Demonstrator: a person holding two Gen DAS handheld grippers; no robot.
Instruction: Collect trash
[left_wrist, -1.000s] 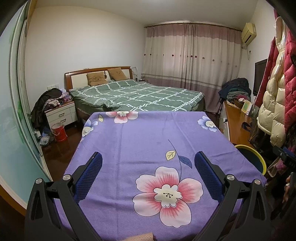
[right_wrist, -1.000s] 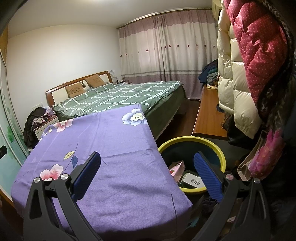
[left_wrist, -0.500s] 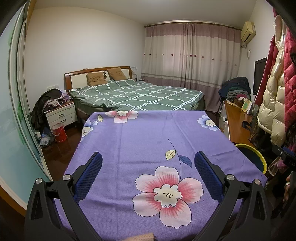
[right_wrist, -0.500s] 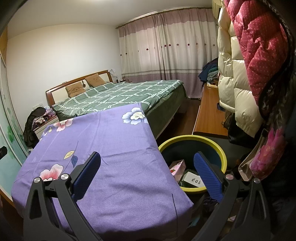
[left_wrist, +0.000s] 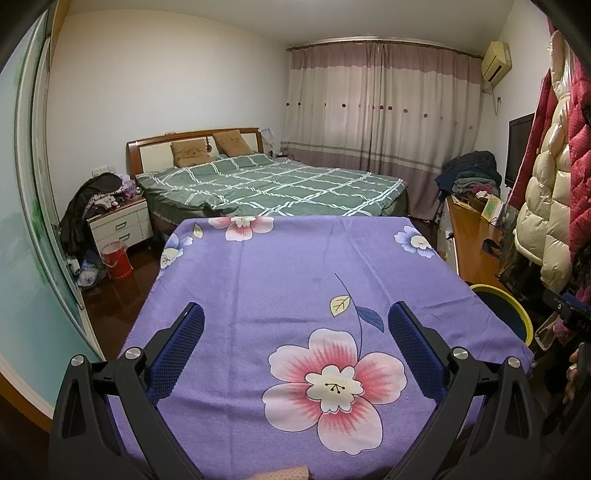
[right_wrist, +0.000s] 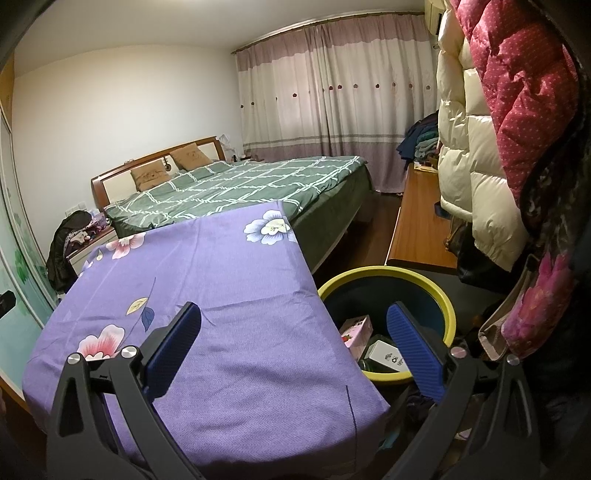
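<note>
A table under a purple flowered cloth (left_wrist: 295, 280) fills the left wrist view, with nothing lying on it. My left gripper (left_wrist: 295, 325) hovers open over its near part, empty. Off the table's right edge stands a dark bin with a yellow rim (right_wrist: 424, 278), also seen as the bin (left_wrist: 517, 314) at the right of the left wrist view. Inside it lie a pink box (right_wrist: 356, 330) and a white box (right_wrist: 386, 356). My right gripper (right_wrist: 293, 325) is open and empty, its right finger (right_wrist: 413, 343) in front of the bin and its left finger over the cloth (right_wrist: 221, 280).
A green checked bed (left_wrist: 273, 184) stands beyond the table. Puffy coats (right_wrist: 480, 166) hang close on the right above a wooden bench (right_wrist: 417, 225). A nightstand with clothes (left_wrist: 118, 218) and a red bucket (left_wrist: 116, 260) are at the left, by a sliding glass door.
Both views have barely shifted. Both grippers stay open and empty in the same place.
</note>
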